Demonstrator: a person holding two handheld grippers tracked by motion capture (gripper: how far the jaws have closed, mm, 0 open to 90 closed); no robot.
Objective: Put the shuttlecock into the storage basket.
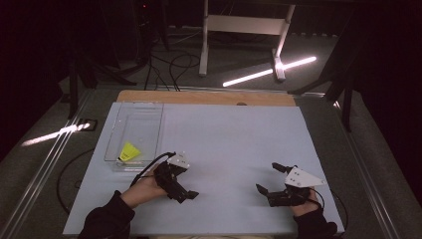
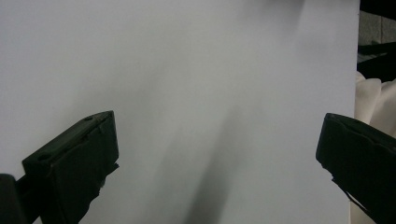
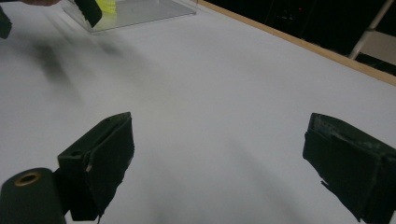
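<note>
My left gripper (image 1: 188, 195) hovers low over the white mat (image 1: 229, 144) at the front left, held in a hand with a dark sleeve. Its jaws point toward the front edge. In the left gripper view it (image 2: 218, 123) is open, with bare mat between the jaws. My right gripper (image 1: 267, 178) sits at the front right, jaws spread and pointing left; in its own view it (image 3: 219, 123) is open and empty. A clear plastic box (image 1: 134, 134) stands at the left of the mat with a small yellow item (image 1: 129, 152) inside, just behind the left gripper.
A wooden table edge (image 1: 206, 97) runs along the back of the mat. In the right gripper view the clear box (image 3: 140, 11) and the yellow item (image 3: 108, 5) lie far off. Cables and a white desk frame (image 1: 244, 25) stand on the dark floor beyond.
</note>
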